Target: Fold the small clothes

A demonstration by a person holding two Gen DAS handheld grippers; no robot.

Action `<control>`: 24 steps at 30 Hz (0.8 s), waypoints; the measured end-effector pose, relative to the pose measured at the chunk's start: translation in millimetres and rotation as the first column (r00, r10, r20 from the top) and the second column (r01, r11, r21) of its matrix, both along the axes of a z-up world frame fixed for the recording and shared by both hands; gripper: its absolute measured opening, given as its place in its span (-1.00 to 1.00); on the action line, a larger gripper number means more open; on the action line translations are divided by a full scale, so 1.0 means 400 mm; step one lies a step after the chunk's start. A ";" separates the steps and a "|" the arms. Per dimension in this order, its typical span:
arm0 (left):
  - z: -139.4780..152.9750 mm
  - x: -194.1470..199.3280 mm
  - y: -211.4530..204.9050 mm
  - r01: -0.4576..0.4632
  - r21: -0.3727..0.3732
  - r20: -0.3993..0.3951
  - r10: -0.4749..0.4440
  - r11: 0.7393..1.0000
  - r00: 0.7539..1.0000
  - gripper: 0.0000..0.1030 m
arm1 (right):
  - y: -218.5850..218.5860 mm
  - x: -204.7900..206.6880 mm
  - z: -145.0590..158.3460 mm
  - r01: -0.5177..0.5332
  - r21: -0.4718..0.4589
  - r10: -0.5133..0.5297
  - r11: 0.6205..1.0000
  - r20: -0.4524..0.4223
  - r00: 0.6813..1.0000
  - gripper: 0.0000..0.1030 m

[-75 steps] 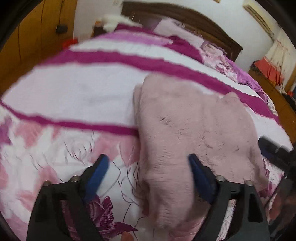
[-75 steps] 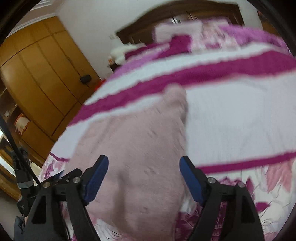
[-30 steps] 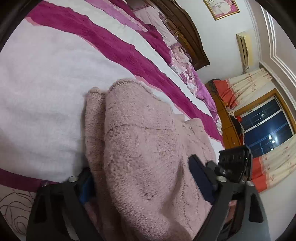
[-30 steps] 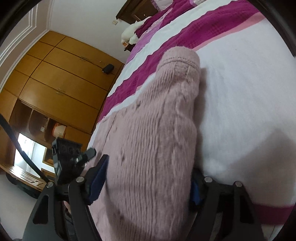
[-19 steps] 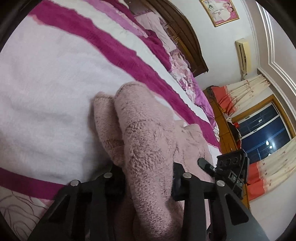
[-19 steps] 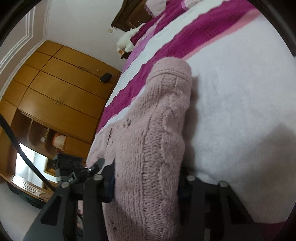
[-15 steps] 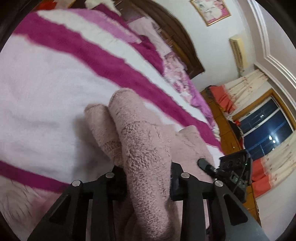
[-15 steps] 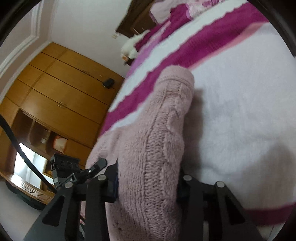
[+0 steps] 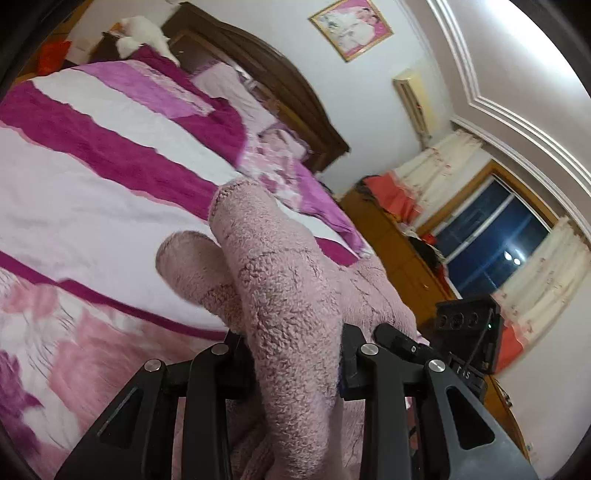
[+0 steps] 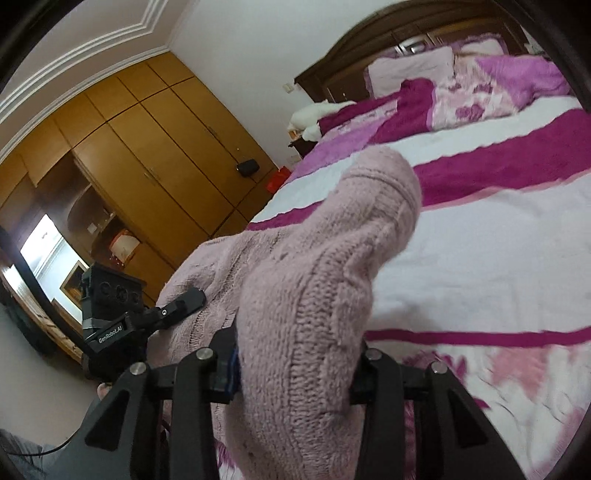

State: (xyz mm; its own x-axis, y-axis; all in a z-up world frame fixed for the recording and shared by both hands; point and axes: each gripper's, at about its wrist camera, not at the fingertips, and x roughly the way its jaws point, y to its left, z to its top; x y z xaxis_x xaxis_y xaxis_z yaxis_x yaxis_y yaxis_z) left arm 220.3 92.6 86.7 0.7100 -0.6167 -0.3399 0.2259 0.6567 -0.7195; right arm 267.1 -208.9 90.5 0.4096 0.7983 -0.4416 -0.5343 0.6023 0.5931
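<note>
The left gripper (image 9: 295, 360) is clamped on one edge of the pink sweater (image 9: 280, 295), its jaws pressed into the fuzzy knit. The right gripper (image 10: 295, 373) grips the opposite edge of the same garment (image 10: 314, 295), where ribbed cable stitches show. The sweater is bunched into soft rounded folds and held up above the bedspread (image 9: 92, 192), a white cover with magenta stripes and a floral border. The left view alone shows a framed picture (image 9: 351, 27), an air conditioner (image 9: 413, 99), curtains (image 9: 436, 173) and a dark window (image 9: 495, 240). The right view alone shows a wooden wardrobe (image 10: 147, 147). A dark wooden headboard (image 10: 406, 33) stands behind the pillows (image 10: 410, 70).
</note>
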 end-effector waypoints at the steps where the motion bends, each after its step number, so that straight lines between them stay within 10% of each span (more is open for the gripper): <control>1: 0.000 -0.005 -0.020 0.022 0.004 -0.002 -0.022 1.000 1.000 -0.86 | -0.022 -0.014 0.014 0.003 -0.003 -0.003 1.000 0.005 1.000 -0.20; 11: -0.209 0.118 -0.132 0.064 0.186 -0.177 -0.031 0.980 0.984 -0.85 | -0.140 0.049 -0.239 0.094 -0.092 -0.107 0.991 -0.151 0.983 -0.18; 16: -0.260 0.135 -0.097 0.079 0.097 -0.232 -0.055 0.992 0.971 -0.66 | -0.198 0.097 -0.324 0.074 0.102 -0.050 0.992 -0.218 0.975 0.00; 24: -0.287 0.164 -0.025 0.166 -0.050 -0.317 -0.173 0.985 0.932 -0.23 | -0.196 0.136 -0.334 0.003 0.119 0.033 0.993 -0.301 0.953 0.18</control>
State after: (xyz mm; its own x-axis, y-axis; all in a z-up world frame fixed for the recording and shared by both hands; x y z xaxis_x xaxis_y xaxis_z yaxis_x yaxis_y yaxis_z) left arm 285.7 82.5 -28.3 0.4505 -0.7282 -0.5165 0.0884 0.6121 -0.7858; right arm 321.5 -287.5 -43.2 0.2590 0.8565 -0.4464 -0.3281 0.5127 0.7934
